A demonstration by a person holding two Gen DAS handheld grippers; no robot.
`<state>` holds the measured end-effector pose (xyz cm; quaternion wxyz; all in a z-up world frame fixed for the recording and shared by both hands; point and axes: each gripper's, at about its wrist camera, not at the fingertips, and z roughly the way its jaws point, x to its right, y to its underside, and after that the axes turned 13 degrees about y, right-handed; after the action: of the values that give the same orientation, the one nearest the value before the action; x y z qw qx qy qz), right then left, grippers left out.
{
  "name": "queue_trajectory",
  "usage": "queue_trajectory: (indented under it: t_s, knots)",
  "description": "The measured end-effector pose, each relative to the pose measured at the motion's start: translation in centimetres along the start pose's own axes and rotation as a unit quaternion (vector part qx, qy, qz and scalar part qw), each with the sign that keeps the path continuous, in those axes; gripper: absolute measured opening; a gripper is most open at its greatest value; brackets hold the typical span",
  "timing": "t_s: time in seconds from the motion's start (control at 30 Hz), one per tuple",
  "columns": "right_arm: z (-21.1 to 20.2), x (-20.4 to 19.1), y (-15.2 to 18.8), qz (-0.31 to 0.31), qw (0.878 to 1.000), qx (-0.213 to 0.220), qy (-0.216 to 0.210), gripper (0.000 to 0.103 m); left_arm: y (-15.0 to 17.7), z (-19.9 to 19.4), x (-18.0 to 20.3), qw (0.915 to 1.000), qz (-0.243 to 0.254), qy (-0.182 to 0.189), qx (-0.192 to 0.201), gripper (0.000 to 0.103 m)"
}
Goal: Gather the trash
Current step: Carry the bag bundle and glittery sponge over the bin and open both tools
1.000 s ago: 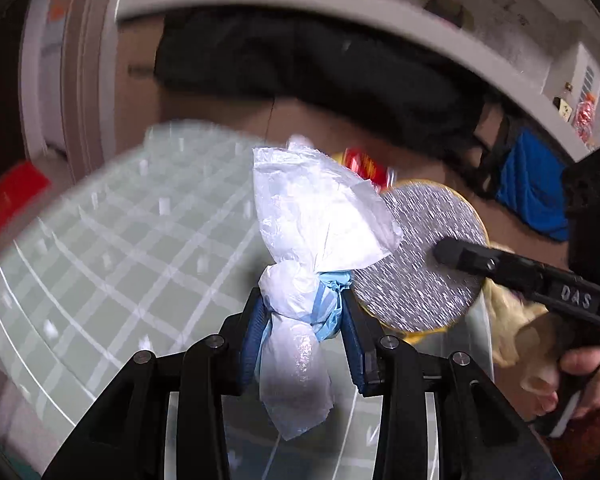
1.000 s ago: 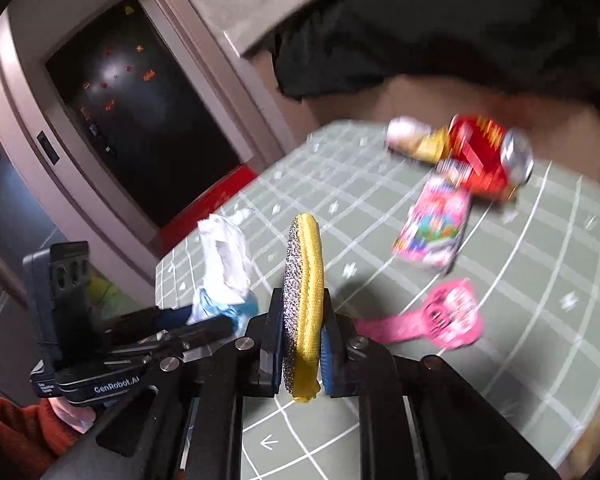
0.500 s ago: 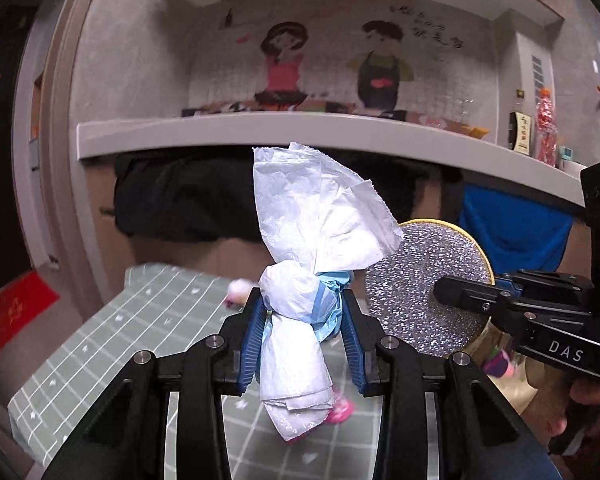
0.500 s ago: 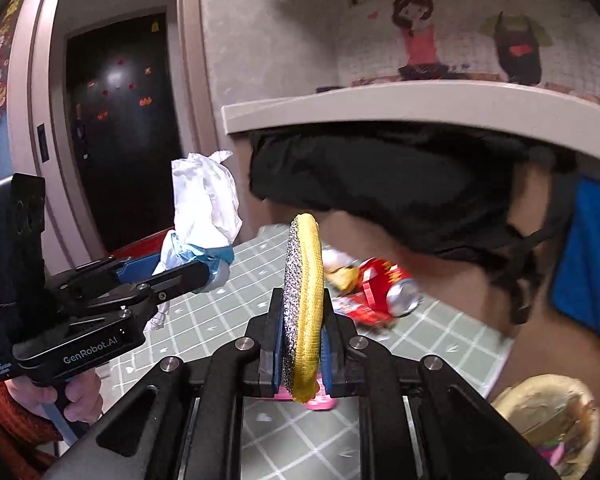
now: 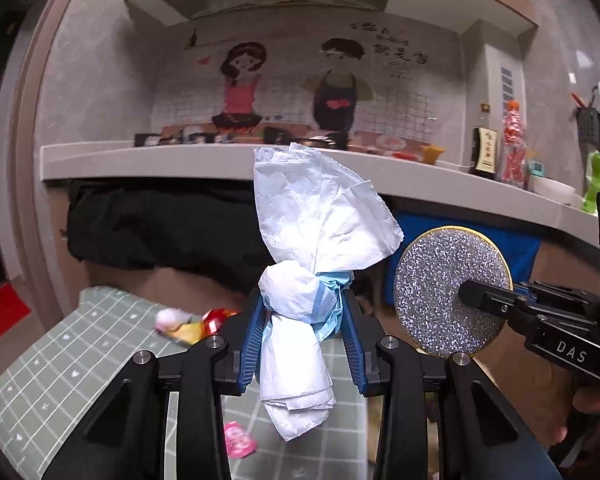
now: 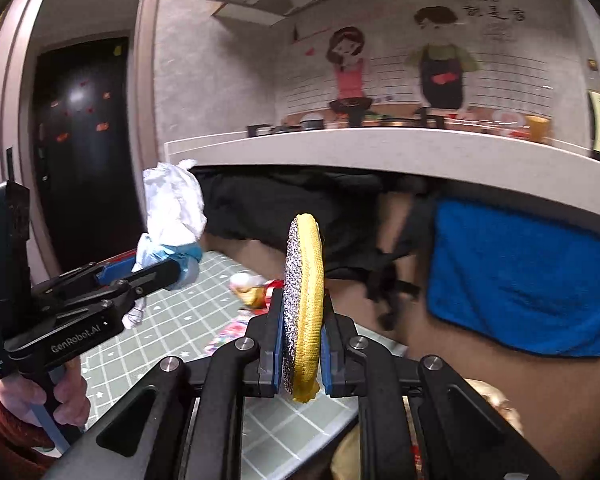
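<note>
Though going only by looks, calling the white knotted bundle (image 5: 300, 280) light, soft and crushable: thin crinkled sheet, pale blue showing at the tie, nothing stiff in it. Best taken right at the knot, where thickest and least likely to slide; anywhere on the loose flare above would likely just fold away. No danger of breaking, only of slipping or snagging.

Over to the left gripper (image 5: 302, 332), bottom centre of the left wrist view: about half open, blue pads pressed in on both sides of that knot. Grasping it firmly, tail hanging below the pads, ruffled top standing up into mid-frame. Held in the air, well clear of the green grid mat (image 5: 80, 344) at lower left.

Now the glitter disc (image 6: 304, 300), centre of the right wrist view: flat and round, silver sparkle on one face, yellow cloth on the other and round the rim. Reads as light, slightly padded, rough enough not to slip. Sensibly taken edge-on near the lower rim, as here.

Right gripper (image 6: 302, 344): nearly closed, clenched on the disc, pads flat against both faces, disc upright and rising above the fingertips. Also carried in the air, just right of the bundle in the left wrist view.

Left on the mat: a pink wrapper (image 5: 240, 438) at bottom centre and a blurred red and yellow wrapper (image 5: 196, 326) further back. Plenty to collect yet, by that showing.
</note>
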<state>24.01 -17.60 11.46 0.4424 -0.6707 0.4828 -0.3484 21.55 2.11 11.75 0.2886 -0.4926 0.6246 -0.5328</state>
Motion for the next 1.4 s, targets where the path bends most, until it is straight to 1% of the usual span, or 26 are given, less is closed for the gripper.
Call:
queue_trajectory:
  t_s: [0.3,0.43,0.53,0.6,0.7,0.77,0.9,1.03,1.4]
  knots:
    - [-2.6,5.7,-0.3,0.025,0.998,0.002,0.056,0.015,-2.1,3.5,5.0,0.9987,0.017,0.049,-0.007,0.038]
    - [-2.8,7.8,-0.4,0.036,0.997,-0.003,0.072,0.015,-2.4,5.2,6.2,0.9975,0.014,0.067,-0.016,0.038]
    - [-2.7,9.1,-0.1,0.045,0.996,-0.009,0.08,0.015,-2.0,6.6,6.8,0.9956,0.004,0.09,-0.025,0.038]
    - [-2.5,9.8,0.2,0.05,0.995,-0.012,0.086,0.015,-1.5,7.6,7.3,0.9941,0.0,0.104,-0.033,0.038]
    - [-2.2,11.0,1.1,0.058,0.994,-0.017,0.095,0.015,-0.2,9.5,7.8,0.9901,-0.006,0.127,-0.059,0.038]
    - [-1.8,11.5,1.7,0.064,0.992,-0.023,0.102,0.015,1.0,10.8,7.9,0.9876,-0.012,0.133,-0.082,0.038]
    - [-0.7,12.3,2.9,0.071,0.991,-0.038,0.108,0.015,2.6,12.7,8.3,0.9846,-0.017,0.137,-0.107,0.038]
    - [0.3,13.1,4.1,0.079,0.989,-0.052,0.113,0.015,3.7,13.6,8.5,0.9823,-0.022,0.146,-0.115,0.038]
    - [1.7,14.3,6.4,0.091,0.985,-0.079,0.123,0.015,5.1,16.6,9.4,0.9753,-0.028,0.167,-0.142,0.038]
